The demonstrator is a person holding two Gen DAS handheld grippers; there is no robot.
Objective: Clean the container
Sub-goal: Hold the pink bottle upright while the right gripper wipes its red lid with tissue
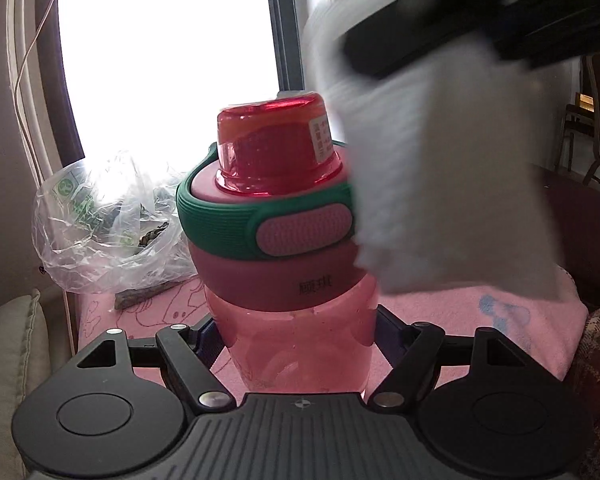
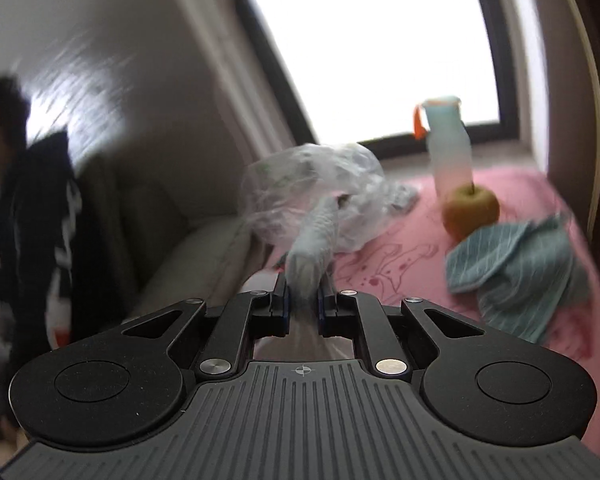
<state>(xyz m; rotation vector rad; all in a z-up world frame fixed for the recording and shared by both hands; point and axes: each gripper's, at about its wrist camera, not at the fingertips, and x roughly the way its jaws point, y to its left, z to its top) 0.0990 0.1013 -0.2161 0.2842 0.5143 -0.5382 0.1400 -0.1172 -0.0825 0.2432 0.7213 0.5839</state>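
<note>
Centrally, the left tongs [image 1: 296, 340] clamp the pink bottle [image 1: 288, 248]; the right tongs [image 2: 302, 300] pinch a blurred, probably white cloth [image 1: 440, 184] beside its cap.

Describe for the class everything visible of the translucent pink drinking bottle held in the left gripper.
The translucent pink plastic bottle stands upright, clamped at its body by the left gripper. It has an opaque pink collar with dark printed characters, a ribbed green band with a pink dotted pad, and a clear red cap with a sticker. A white cloth overlaps its right side; contact is unclear.
</note>
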